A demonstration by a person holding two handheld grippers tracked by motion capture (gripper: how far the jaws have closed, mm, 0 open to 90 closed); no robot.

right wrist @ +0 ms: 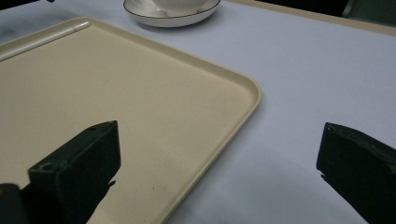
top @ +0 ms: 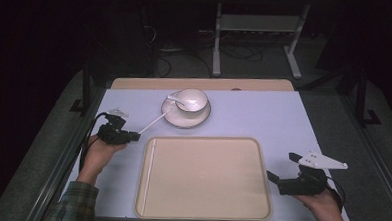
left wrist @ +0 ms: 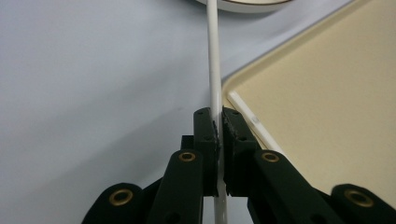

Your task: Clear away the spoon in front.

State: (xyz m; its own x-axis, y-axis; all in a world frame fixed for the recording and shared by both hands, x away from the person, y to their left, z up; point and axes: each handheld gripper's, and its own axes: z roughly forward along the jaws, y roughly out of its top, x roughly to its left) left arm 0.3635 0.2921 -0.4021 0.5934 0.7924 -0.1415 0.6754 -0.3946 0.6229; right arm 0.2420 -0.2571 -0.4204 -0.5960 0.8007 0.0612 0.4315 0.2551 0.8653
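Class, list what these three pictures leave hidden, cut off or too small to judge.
1. Left gripper view: the chopstick runs off the top edge, and the plate is mostly cut off.
2. High view: whether anything is inside the bowl is too small to tell.
3. Right gripper view: the second chopstick runs off the left edge.

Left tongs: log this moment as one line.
left tongs: shut on white chopstick | right tongs: open, idle | second chopstick: on tray
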